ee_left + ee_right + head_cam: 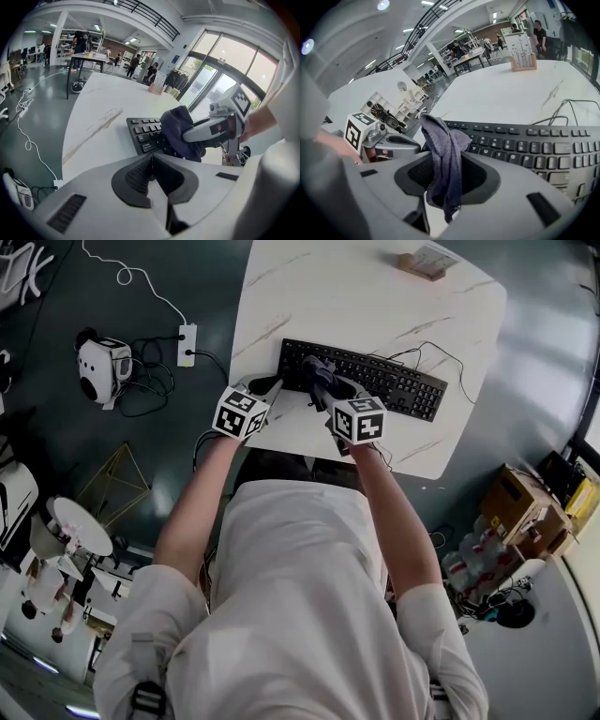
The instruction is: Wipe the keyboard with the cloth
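Observation:
A black keyboard (375, 379) lies across the white marble table (375, 296). A dark purple cloth (319, 374) rests bunched on the keyboard's left end, with my right gripper (326, 390) shut on it. In the right gripper view the cloth (443, 140) hangs out between the jaws, over the keys (534, 145). My left gripper (267, 386) sits just left of the keyboard, shut and holding nothing. In the left gripper view its jaws meet (151, 176) in front of the keyboard's corner (145, 133), and the cloth (180, 131) shows beyond.
The keyboard's cable (441, 352) loops on the table behind it. A small wooden holder (424, 263) stands at the far edge. On the floor lie a power strip (187, 343) at the left and cardboard boxes (525, 512) at the right.

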Tool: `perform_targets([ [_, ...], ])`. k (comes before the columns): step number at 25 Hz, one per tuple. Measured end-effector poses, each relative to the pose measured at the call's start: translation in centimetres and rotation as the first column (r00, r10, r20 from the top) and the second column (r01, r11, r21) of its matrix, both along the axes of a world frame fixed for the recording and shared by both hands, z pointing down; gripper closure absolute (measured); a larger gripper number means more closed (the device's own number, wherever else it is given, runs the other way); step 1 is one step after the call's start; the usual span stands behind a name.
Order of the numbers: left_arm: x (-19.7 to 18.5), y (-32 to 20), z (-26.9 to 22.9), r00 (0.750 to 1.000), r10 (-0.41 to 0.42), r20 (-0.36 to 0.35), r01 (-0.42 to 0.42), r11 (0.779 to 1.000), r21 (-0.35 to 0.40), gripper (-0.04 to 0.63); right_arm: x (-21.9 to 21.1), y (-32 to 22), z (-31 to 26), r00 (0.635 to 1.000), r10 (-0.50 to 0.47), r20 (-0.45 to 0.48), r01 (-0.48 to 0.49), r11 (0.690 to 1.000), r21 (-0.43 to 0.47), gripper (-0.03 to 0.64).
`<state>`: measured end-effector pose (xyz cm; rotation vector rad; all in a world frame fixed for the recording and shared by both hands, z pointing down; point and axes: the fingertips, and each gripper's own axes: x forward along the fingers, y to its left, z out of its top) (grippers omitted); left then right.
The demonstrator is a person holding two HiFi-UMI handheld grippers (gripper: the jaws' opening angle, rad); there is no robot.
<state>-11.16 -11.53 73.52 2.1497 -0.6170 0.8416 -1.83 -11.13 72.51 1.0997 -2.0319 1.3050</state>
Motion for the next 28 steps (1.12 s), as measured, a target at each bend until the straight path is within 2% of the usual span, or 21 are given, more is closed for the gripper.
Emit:
perform_targets([
  [6,0.1,0.1,0.2,0.999,0.001,0.041,-0.001,1.000,0.002,0.580,5.4,0.8,-0.1,0.998,0.057,-0.038,-0.057,0.998,0.018,0.459],
  [13,0.0,0.2,0.4,0.997,-0.002,0.076,0.001,1.000,0.007,0.580,14.7,2.1,0.0,0.980,0.182,-0.077,-0.180,0.983,0.035,0.459],
  [19,0.2,0.0,0.4,0.995,-0.020,0.096,0.020,1.000,0.006,0.580,22.6,3.5,-0.1,0.951,0.285,-0.117,-0.281,0.959,0.050,0.457],
  [25,0.5,-0.1,0.4,0.993,-0.046,0.105,0.046,0.999,0.006,0.580,27.8,4.7,0.1,0.935,0.322,-0.147,-0.316,0.947,0.060,0.459],
  [28,0.4,0.0,0.4,0.992,-0.051,0.113,0.050,0.999,0.005,0.580,30.9,5.4,0.0,0.912,0.360,-0.194,-0.354,0.933,0.065,0.474],
])
